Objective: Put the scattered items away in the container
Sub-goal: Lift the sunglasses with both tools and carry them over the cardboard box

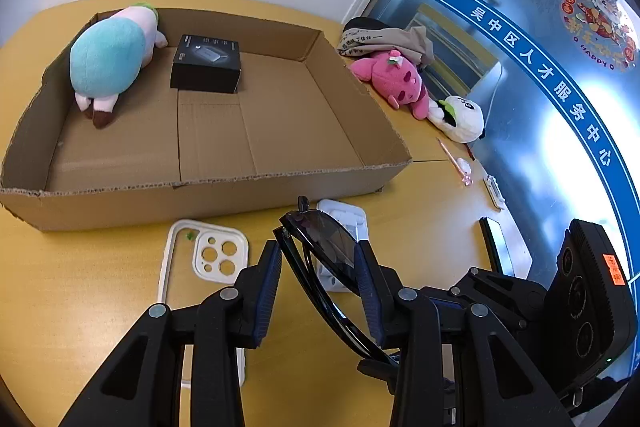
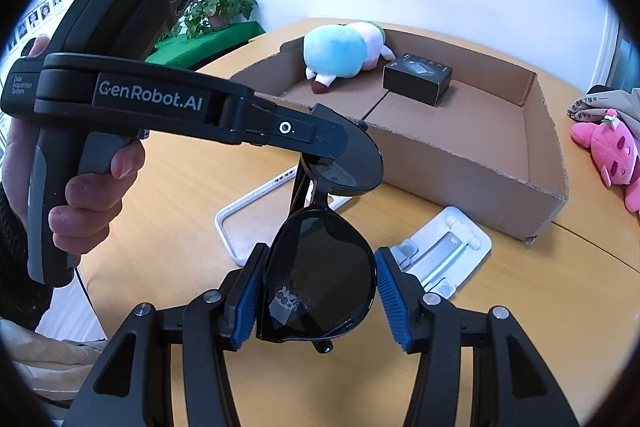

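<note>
Yellow table (image 1: 80, 287): sunglasses (image 2: 320, 279) clamped between both grippers, left gripper (image 1: 318, 291), right gripper (image 2: 316, 291).

Low in the frame the right gripper (image 2: 316, 291) clasps one dark lens of the sunglasses (image 2: 320, 267), while the left gripper (image 2: 340, 139), reaching in from the left, pinches the other lens. Behind, upper right, the cardboard box (image 2: 480, 163) holds a blue plush (image 2: 340, 55) and a black carton (image 2: 418, 77).
</note>
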A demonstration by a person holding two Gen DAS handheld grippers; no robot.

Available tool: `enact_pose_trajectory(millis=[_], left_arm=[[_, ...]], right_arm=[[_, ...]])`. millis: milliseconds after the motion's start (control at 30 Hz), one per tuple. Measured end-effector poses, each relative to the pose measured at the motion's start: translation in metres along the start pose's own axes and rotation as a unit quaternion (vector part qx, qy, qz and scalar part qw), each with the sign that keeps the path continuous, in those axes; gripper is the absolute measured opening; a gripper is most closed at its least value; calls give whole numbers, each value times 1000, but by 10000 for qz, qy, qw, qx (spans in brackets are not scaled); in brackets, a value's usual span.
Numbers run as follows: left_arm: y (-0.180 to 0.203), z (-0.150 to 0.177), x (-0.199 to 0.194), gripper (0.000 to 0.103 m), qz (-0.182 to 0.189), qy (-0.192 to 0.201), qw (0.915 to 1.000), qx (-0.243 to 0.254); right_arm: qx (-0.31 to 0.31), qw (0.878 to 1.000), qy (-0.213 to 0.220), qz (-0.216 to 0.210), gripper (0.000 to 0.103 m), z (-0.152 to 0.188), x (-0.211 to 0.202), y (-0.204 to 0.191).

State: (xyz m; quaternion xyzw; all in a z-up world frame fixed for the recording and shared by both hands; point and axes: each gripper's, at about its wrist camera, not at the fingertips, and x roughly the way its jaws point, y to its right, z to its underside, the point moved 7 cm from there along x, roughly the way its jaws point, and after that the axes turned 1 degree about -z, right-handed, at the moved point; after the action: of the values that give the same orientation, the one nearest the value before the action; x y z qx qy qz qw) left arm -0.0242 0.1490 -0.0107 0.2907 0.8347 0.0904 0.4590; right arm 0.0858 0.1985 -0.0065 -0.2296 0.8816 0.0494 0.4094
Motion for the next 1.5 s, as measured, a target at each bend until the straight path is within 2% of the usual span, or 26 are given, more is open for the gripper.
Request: enact_pose_trajectory(millis=[400, 900, 1200, 1500], left_arm=[[6, -20, 0, 40, -20, 43, 9999, 106], [19, -77, -10, 40, -187, 383, 9978, 503], [18, -120, -11, 40, -254, 579, 9960, 630], [28, -178, 1, 37, -242, 675, 9924, 997]], right_arm=[[-3, 9999, 99, 45, 52, -13, 1, 10], [-90, 9987, 489, 104, 52, -62, -7, 39], [-142, 9977, 657, 100, 52, -101, -1, 62], [20, 9962, 868, 65, 52, -147, 6, 95]])
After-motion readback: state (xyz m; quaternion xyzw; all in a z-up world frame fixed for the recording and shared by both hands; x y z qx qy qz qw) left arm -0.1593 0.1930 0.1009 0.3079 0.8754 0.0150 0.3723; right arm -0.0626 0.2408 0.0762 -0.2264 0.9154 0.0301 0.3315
